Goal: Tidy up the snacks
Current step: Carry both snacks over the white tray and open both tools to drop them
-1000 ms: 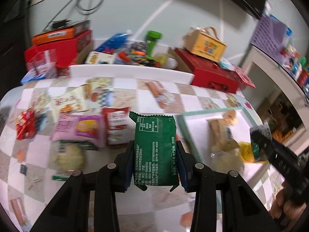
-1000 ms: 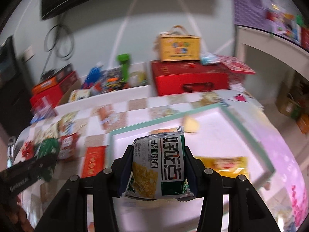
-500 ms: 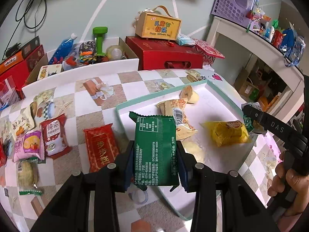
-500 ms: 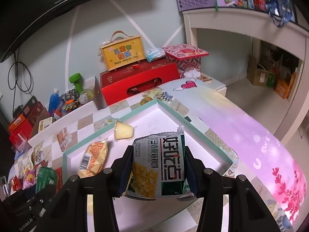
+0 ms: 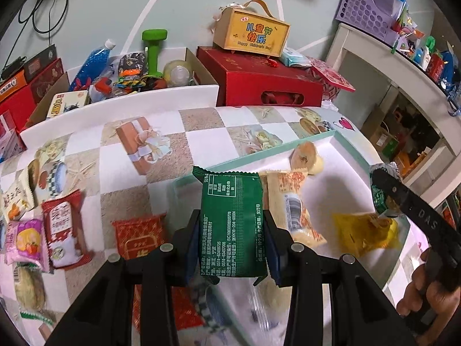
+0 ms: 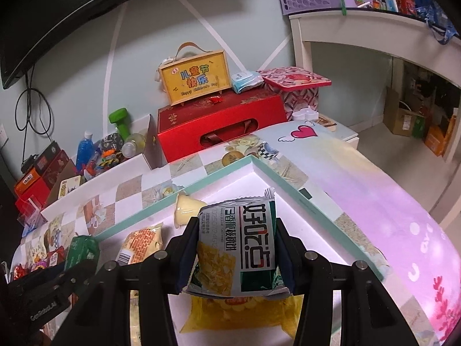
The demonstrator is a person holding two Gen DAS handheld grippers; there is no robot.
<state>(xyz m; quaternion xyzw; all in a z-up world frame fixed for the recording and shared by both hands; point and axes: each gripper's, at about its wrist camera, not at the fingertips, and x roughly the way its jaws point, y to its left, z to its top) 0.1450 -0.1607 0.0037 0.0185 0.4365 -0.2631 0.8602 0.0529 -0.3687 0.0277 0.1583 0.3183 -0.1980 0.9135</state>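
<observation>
Since the earlier frames both tongs have travelled across the tabletop from the loose snacks toward the tray, which now sits directly beneath them.

Left tongs (image 5: 232, 230): clamped on a green packet (image 5: 232, 225), flat foil, crimped zigzag top edge, white print on the back, held upright over the tray's near-left edge.

Right tongs (image 6: 236, 248): clamped on a white-and-green packet (image 6: 236, 245), glossy, puffed, bold black lettering and a yellow food picture, held above the tray.

Tray (image 6: 291, 187): shallow, rectangular, white floor, pale teal rim. Contents: a yellow crinkled packet (image 6: 239, 314) lying right under the right tongs, an orange-and-cream wrapper (image 6: 141, 242) with a barcode, and a pale rounded piece (image 6: 185, 212) near the far rim.

Tabletop (image 5: 121, 167): covered in a glossy chequered cloth of beige and white squares with printed pictures. Left of the tray lie a red packet (image 5: 138, 238), a red-and-white packet (image 5: 64, 230) and a pink packet (image 5: 24, 240).

Room: pale green wall; behind the tabletop a red gift box (image 5: 259, 83) carrying a yellow handled carton (image 5: 250, 33), and a green dumbbell (image 5: 154, 49) standing among clutter.
</observation>
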